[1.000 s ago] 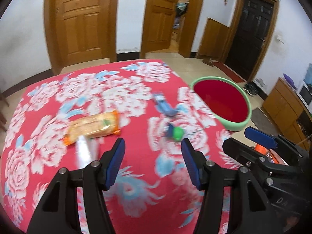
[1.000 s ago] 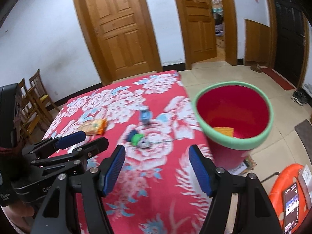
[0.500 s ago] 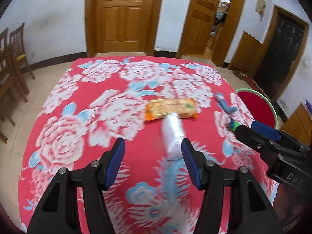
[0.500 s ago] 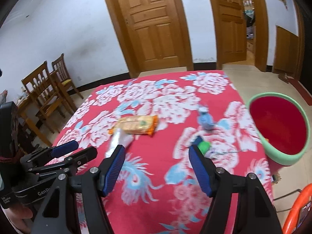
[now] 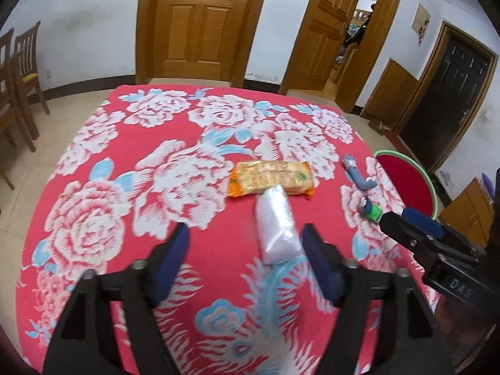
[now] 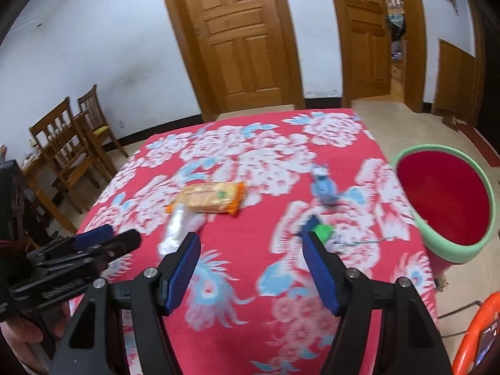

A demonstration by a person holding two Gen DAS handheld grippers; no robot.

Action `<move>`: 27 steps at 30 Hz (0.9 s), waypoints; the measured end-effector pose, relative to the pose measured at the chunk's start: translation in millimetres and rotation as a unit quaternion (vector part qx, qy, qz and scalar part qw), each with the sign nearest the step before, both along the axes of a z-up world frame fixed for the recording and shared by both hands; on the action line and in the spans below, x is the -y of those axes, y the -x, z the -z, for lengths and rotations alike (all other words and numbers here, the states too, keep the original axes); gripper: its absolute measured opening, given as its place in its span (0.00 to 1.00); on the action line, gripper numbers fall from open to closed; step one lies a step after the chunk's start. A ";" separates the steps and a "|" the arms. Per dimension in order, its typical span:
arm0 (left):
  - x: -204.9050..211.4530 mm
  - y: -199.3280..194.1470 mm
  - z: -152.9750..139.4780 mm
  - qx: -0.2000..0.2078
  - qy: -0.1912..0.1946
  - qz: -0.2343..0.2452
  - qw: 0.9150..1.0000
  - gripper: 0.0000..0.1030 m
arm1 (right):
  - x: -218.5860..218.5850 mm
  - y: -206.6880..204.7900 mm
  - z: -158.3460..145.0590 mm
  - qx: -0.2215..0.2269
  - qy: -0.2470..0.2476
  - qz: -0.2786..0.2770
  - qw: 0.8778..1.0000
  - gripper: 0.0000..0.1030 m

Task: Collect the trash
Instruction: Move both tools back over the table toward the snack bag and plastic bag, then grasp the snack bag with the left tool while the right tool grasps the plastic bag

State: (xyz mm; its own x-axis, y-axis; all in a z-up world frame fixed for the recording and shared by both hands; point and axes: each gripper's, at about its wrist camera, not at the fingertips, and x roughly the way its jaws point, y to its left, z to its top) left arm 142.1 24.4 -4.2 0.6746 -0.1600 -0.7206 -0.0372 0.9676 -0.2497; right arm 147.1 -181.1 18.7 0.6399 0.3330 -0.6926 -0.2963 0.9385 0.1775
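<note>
Since a second ago both grippers have swung away from the bin toward the middle of the table, and the left one's jaws, narrower then, now stand wider.

Left gripper (image 5: 245,245): its jaws are opening, with nothing pressed between the blue pads. A white plastic packet (image 5: 276,223) lies on the cloth just ahead, its near end between the fingertips and close to the right-hand pad, though whether it touches that pad is unclear. The packet is soft, pale and slightly shiny, longer than it is wide. Its long axis runs away from the gripper, and its far end meets the side of the biscuit pack (image 5: 272,177).

That pack is a clear wrapper with orange crimped ends and a small green mark, showing tan biscuits inside. It lies crosswise, at a right angle to the white packet.

Right gripper (image 6: 250,251) hangs above the table with jaws apart and nothing in them. In its view the white packet sits just left of the left pad, while a small green piece of trash (image 6: 322,232) shows just beyond the right fingertip, blurred. Farther out lies a crumpled blue wrapper (image 6: 325,184), pointing away across the cloth.

All this rests on a table (image 5: 103,162) with a red cloth patterned in white and blue flowers. Beside its right edge stands a red bin (image 6: 443,200) with a green rim.
</note>
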 end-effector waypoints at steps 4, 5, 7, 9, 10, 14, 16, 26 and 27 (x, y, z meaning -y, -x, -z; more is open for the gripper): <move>13.6 -16.3 -1.8 -0.004 -0.002 0.020 1.000 0.77 | 28.4 -12.3 6.1 -0.010 0.016 0.048 0.999 0.70; 15.6 -20.3 -2.0 -0.004 0.001 0.022 1.000 0.78 | 33.7 -15.6 8.2 -0.015 0.026 0.058 0.998 0.70; 19.2 -30.8 -0.8 -0.007 0.010 0.028 1.000 0.87 | 42.4 -20.7 10.5 -0.021 0.031 0.069 0.997 0.71; 21.4 -41.8 1.8 -0.013 0.012 0.029 0.999 0.90 | 49.6 -24.7 11.8 -0.026 0.029 0.076 0.996 0.75; 22.5 -48.7 4.0 -0.020 0.012 0.030 0.999 0.92 | 52.3 -27.0 11.9 -0.026 0.027 0.078 0.996 0.79; 29.0 -75.7 13.5 -0.051 0.016 0.047 0.997 0.92 | 53.8 -33.0 12.0 -0.023 0.028 0.077 0.996 0.83; 35.2 -89.9 18.2 -0.063 0.005 0.058 0.996 0.92 | 52.5 -35.3 13.4 -0.024 0.030 0.074 0.997 0.83; 53.6 -124.9 38.4 -0.101 -0.042 0.050 0.993 0.94 | 52.5 -52.0 24.0 -0.039 0.029 0.079 0.996 0.83; 58.1 -125.9 39.7 -0.100 -0.058 0.056 0.992 0.94 | 53.1 -53.0 24.3 -0.040 0.028 0.080 0.996 0.83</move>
